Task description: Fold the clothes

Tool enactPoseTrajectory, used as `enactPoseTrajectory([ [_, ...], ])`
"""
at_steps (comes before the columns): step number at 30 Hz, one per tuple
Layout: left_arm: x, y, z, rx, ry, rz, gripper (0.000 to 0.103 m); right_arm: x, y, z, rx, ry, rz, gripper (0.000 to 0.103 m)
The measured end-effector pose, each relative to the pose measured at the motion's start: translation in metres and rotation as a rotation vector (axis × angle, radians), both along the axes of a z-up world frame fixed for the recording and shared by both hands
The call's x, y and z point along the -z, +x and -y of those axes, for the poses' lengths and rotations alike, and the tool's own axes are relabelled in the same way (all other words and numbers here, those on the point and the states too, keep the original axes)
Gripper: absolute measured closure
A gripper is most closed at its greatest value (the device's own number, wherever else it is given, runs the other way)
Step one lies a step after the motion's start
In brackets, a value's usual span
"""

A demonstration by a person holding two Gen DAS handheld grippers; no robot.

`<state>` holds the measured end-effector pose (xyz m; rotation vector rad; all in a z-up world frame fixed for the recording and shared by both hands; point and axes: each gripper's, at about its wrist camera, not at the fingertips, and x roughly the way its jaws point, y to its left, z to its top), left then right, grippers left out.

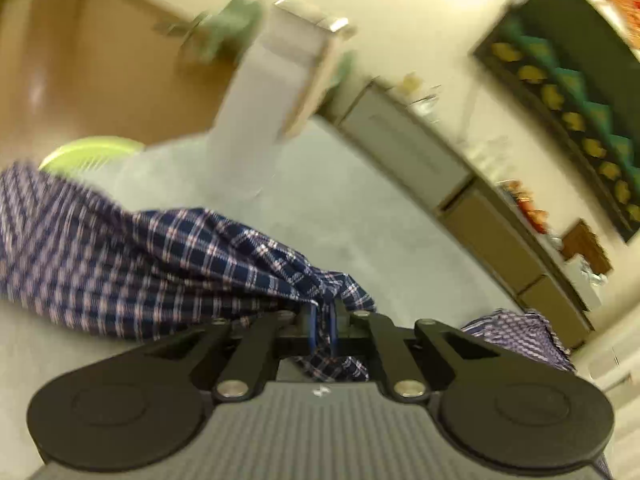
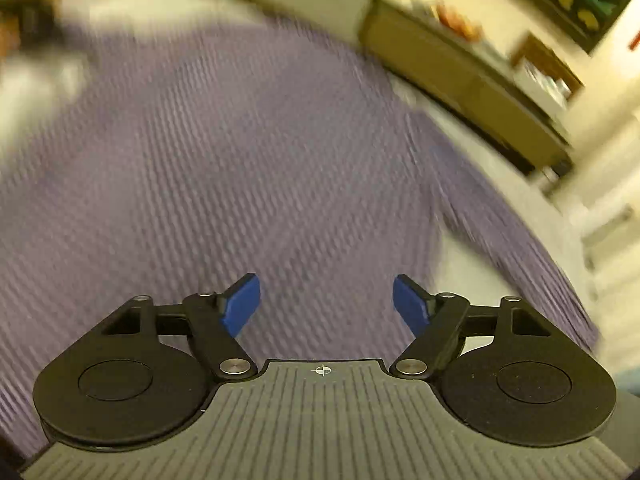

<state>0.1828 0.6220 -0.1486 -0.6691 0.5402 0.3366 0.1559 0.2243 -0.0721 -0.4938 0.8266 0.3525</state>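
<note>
A blue and white plaid shirt [image 1: 152, 264] is bunched and lifted off the pale surface [image 1: 360, 208] in the left wrist view. My left gripper [image 1: 323, 320] is shut on a pinch of its fabric, and the cloth trails away to the left. Another part of the plaid shirt [image 1: 520, 336] shows at the lower right. In the right wrist view the same shirt [image 2: 240, 168] spreads wide below, blurred by motion. My right gripper [image 2: 326, 304] hangs open just above it, blue pads [image 2: 242, 306] wide apart with nothing between them.
A lime green basket [image 1: 92, 152] sits at the far left behind the cloth. A white box-like stand [image 1: 276, 76] rises beyond the surface. A long low cabinet [image 1: 472, 216] with clutter runs along the right wall, under a dark framed picture [image 1: 560, 92].
</note>
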Motion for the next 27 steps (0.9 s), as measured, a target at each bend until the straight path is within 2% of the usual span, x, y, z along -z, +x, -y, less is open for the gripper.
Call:
enactPoseTrajectory([
  [3, -0.016, -0.013, 0.007, 0.007, 0.059, 0.105, 0.097, 0.006, 0.067, -0.058, 0.023, 0.098, -0.019, 0.017],
  [4, -0.024, -0.021, 0.017, 0.025, 0.116, 0.153, 0.097, 0.011, 0.091, -0.077, 0.036, 0.126, -0.03, 0.017],
  [7, -0.05, -0.047, 0.052, 0.088, 0.31, 0.303, 0.097, 0.025, 0.162, -0.134, 0.074, 0.209, -0.062, 0.02],
  [8, -0.058, -0.06, 0.072, 0.131, 0.412, 0.353, 0.097, 0.03, 0.186, -0.153, 0.087, 0.237, -0.073, 0.024],
  [9, -0.062, -0.074, 0.093, 0.192, 0.532, 0.407, 0.097, 0.034, 0.209, -0.172, 0.099, 0.264, -0.084, 0.029],
  [11, -0.057, -0.093, 0.133, 0.332, 0.695, 0.477, 0.097, 0.046, 0.251, -0.199, 0.142, 0.324, -0.118, 0.031],
  [13, -0.043, -0.106, 0.176, 0.483, 0.853, 0.508, 0.097, 0.062, 0.277, -0.197, 0.226, 0.38, -0.185, 0.031],
  [15, -0.023, -0.113, 0.214, 0.613, 0.979, 0.507, 0.097, 0.079, 0.294, -0.197, 0.282, 0.386, -0.247, 0.028],
  [17, 0.0, -0.122, 0.245, 0.721, 1.114, 0.504, 0.098, 0.085, 0.302, -0.198, 0.291, 0.396, -0.269, 0.027],
  [18, 0.012, -0.126, 0.26, 0.774, 1.182, 0.502, 0.098, 0.083, 0.301, -0.2, 0.276, 0.402, -0.266, 0.023],
  [21, 0.035, -0.125, 0.281, 0.882, 1.265, 0.485, 0.098, 0.071, 0.289, -0.22, 0.179, 0.38, -0.248, 0.016],
  [23, 0.044, -0.122, 0.285, 0.914, 1.282, 0.463, 0.098, 0.076, 0.28, -0.243, 0.086, 0.263, -0.242, 0.016],
  [25, 0.047, -0.122, 0.286, 0.945, 1.288, 0.443, 0.098, 0.082, 0.272, -0.26, 0.017, 0.149, -0.233, 0.03],
  [26, 0.048, -0.123, 0.286, 0.949, 1.293, 0.437, 0.098, 0.084, 0.27, -0.258, 0.02, 0.127, -0.227, 0.066],
  [27, 0.048, -0.124, 0.286, 0.952, 1.298, 0.431, 0.098, 0.085, 0.267, -0.256, 0.023, 0.105, -0.22, 0.094],
])
